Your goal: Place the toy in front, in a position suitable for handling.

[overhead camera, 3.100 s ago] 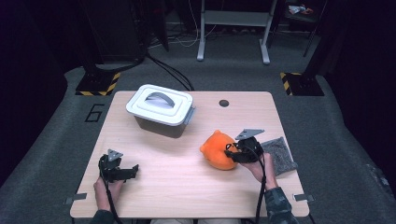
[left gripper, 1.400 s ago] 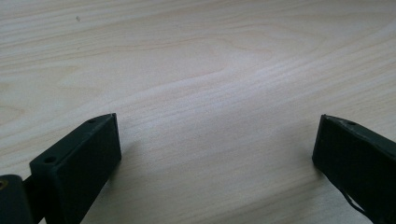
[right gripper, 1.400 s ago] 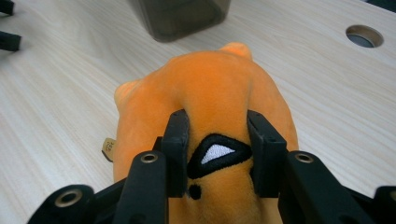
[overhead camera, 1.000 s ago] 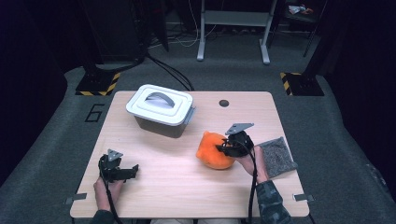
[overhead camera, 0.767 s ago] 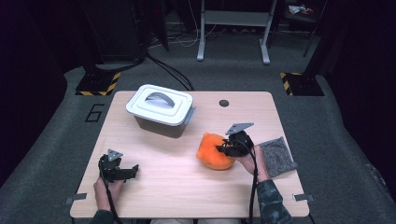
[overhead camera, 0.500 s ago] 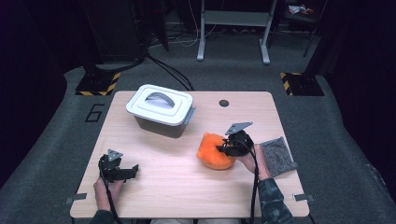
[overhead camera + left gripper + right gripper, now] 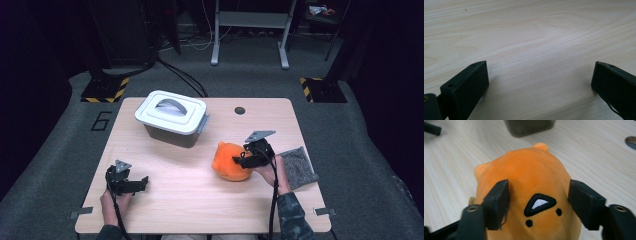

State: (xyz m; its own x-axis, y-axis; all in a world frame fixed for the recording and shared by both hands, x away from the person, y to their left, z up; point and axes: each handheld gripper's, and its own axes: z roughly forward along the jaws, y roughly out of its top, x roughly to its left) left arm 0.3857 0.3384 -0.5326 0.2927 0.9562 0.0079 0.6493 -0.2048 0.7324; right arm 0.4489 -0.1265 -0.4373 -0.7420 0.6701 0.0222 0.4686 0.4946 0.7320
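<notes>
The right gripper (image 7: 537, 202), jaws just opening, straddles the orange plush (image 7: 524, 177); its side tag (image 7: 472, 200) is unreadable. The left gripper (image 7: 540, 77) rests open over the table (image 7: 529, 32). The floor reads "6" (image 7: 101, 121).

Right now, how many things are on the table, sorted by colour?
Orange: 1, the plush toy
White-lidded grey: 1, the storage box
Dark grey: 1, the speckled pouch at the right edge
Black: 2, the left hand-held gripper and the right hand-held gripper
Total: 5

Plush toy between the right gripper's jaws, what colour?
Orange plush toy, with a black-and-white stitched triangle and two black dots; clearest in the right gripper view.
</notes>
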